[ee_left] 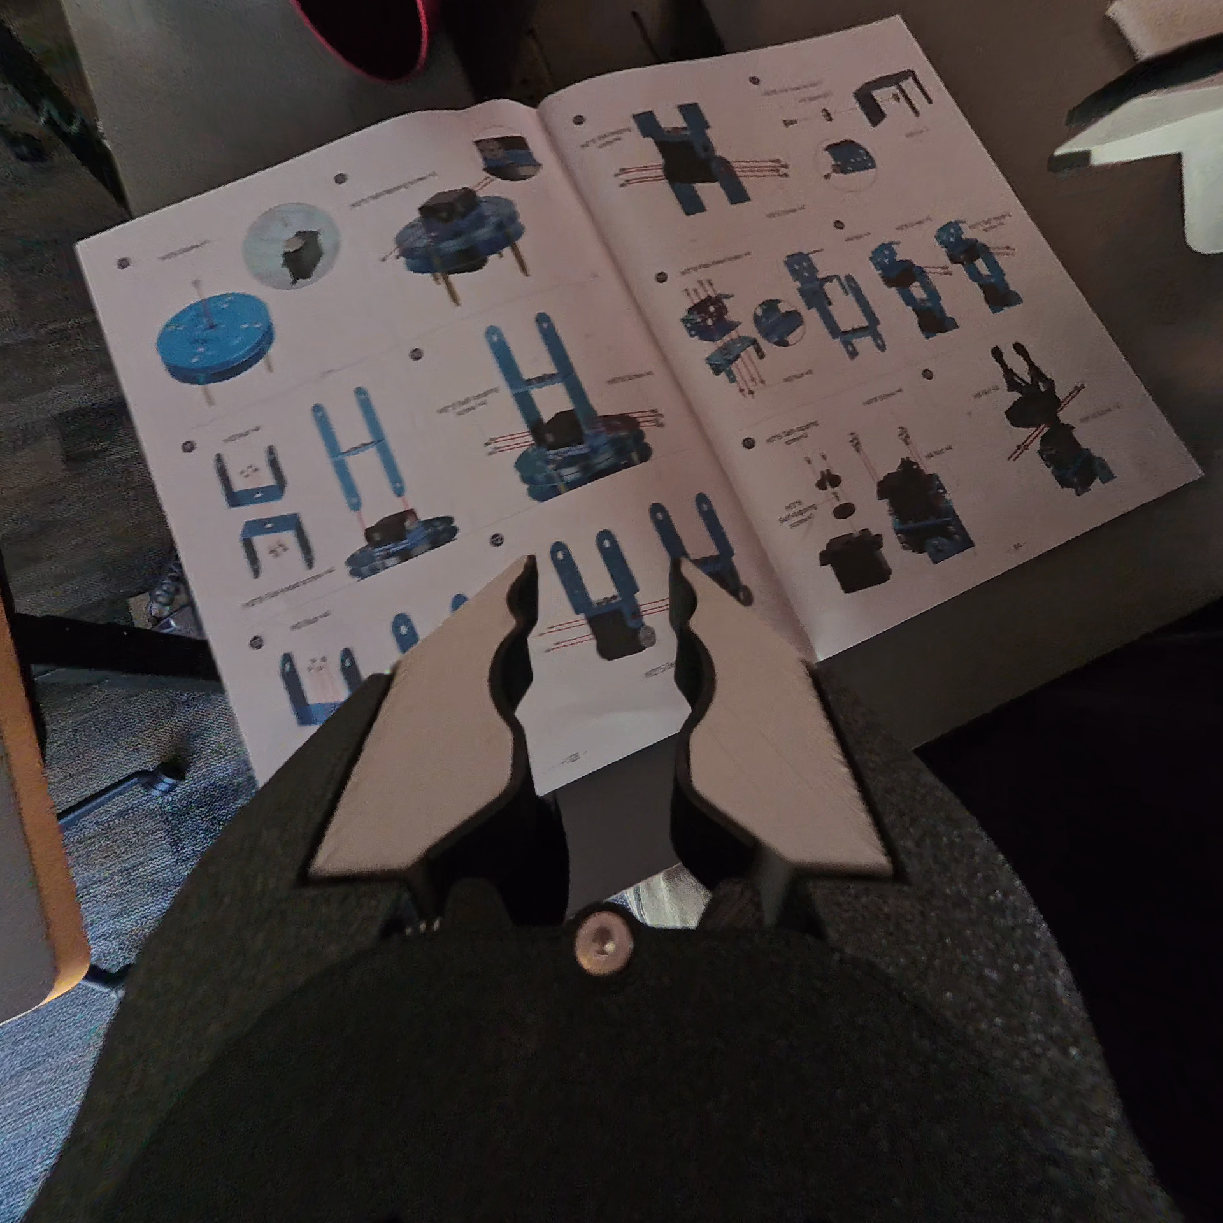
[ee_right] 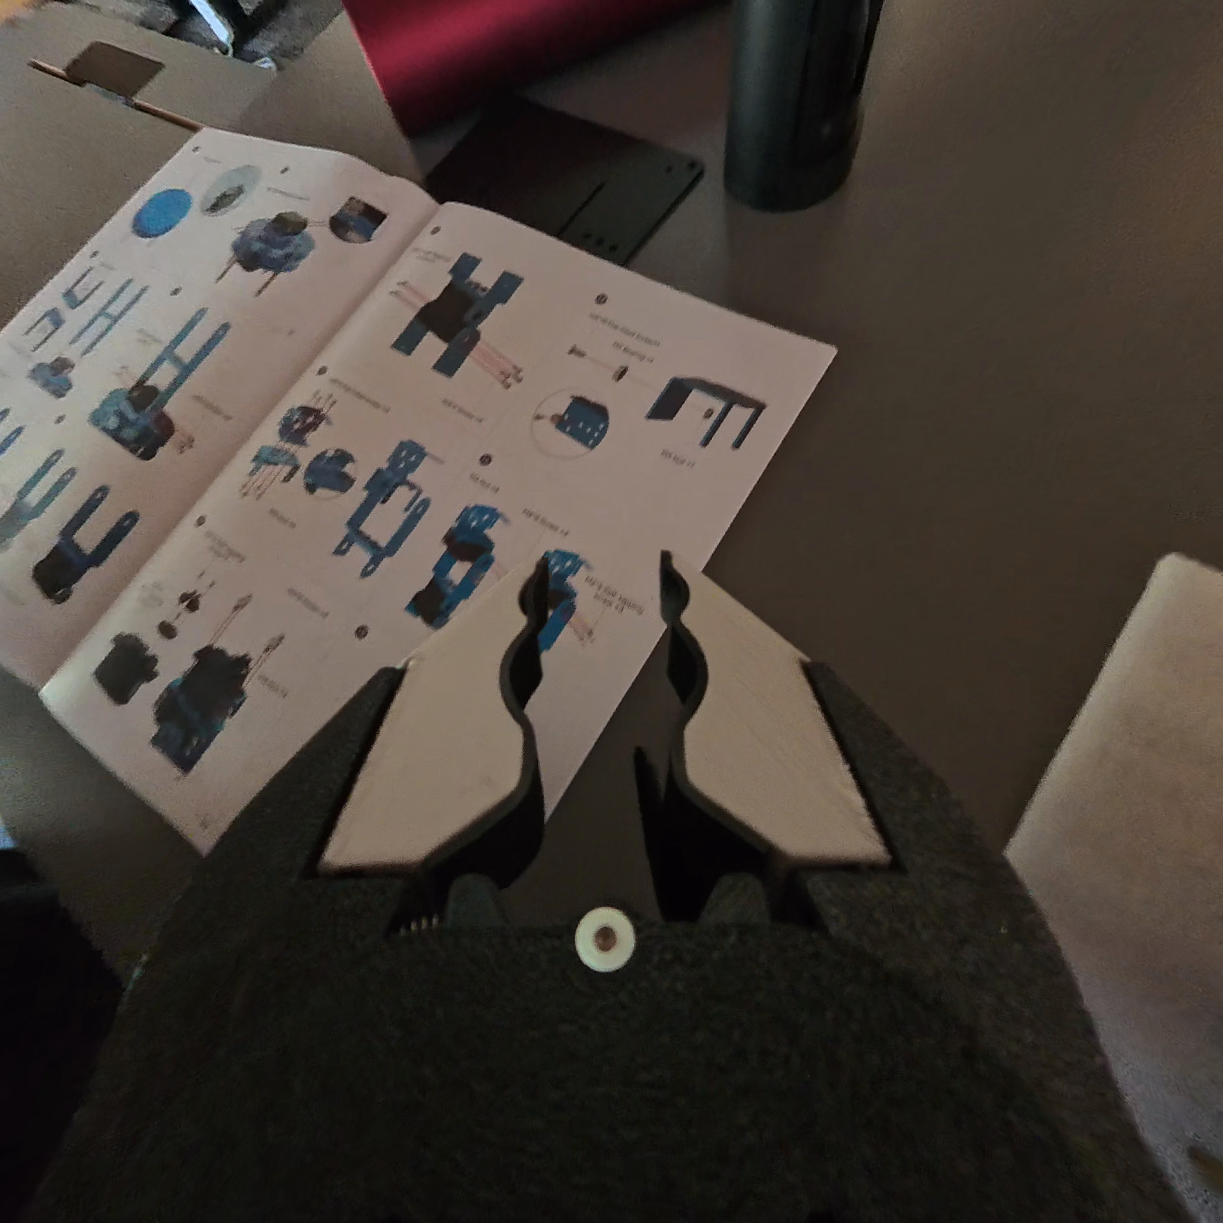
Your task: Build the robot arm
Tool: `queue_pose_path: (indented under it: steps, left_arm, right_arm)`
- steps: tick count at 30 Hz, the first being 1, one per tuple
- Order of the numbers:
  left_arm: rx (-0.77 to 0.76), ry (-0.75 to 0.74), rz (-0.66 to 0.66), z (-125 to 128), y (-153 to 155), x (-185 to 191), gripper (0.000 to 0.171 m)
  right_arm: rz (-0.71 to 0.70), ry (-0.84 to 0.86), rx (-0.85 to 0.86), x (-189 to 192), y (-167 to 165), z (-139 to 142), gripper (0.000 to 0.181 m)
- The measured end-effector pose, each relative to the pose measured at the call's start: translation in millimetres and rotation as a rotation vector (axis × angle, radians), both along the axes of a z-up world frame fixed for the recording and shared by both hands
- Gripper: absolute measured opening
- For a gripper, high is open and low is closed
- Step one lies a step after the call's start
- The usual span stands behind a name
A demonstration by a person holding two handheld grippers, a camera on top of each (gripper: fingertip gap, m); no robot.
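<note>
Hovering, left gripper: my left gripper (ee_left: 602, 569) hangs over the lower inner part of the booklet's left page, released, its jaws spread and nothing between them.
Left fingers: pale flat-faced fingers (ee_left: 430, 741) with dark wavy inner edges, set in a grainy black housing.
Right gripper: my right gripper (ee_right: 603, 569) is likewise released and empty, tilted down over the near outer corner of the booklet's right page.
Right fingers: the same pale plates (ee_right: 450, 741), matte, with scalloped dark rims.
Booklet: an open stapled booklet (ee_left: 662, 397) lies flat on the worktop (ee_right: 993, 331), its smooth white pages printed with blue and black drawings of parts; the near left corner overhangs the worktop's edge.
Worktop: a plain, matte grey-brown surface.
Black plate: a thin flat black plate (ee_right: 582, 192) with small holes lies just beyond the booklet's top edge.
Dark cylinder: a smooth upright dark cylinder (ee_right: 794, 112) stands farther right.
Red object: a curved dark-red object (ee_right: 503, 53) sits behind the plate.
Pale slab: a soft-looking pale slab (ee_right: 1138, 827) lies to my right.
Floor: mottled grey-blue carpet (ee_left: 132, 794) shows below left.
</note>
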State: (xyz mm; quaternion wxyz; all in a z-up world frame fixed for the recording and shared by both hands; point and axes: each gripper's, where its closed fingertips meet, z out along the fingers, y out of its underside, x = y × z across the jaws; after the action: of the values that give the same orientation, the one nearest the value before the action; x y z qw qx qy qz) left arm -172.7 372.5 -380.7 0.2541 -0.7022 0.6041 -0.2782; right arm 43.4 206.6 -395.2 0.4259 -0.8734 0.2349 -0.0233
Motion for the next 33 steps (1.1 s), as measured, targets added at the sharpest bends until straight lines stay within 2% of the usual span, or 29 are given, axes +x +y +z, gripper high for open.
queue_pose_path:
  steps: [7, 19, 33]
  left_arm:
    - [0.017, -0.006, 0.039, 4, 17, -16, 0.039]
    - [0.02, -0.005, 0.065, 2, 36, -23, 0.038]
    - [0.025, 0.011, 0.092, -3, 49, -36, 0.038]
  right_arm:
    - [0.002, -0.072, -0.023, 23, 24, 3, 0.032]
    - [0.061, -0.063, -0.007, 13, 55, 7, 0.031]
    - [0.061, -0.059, -0.027, 8, 48, 3, 0.029]
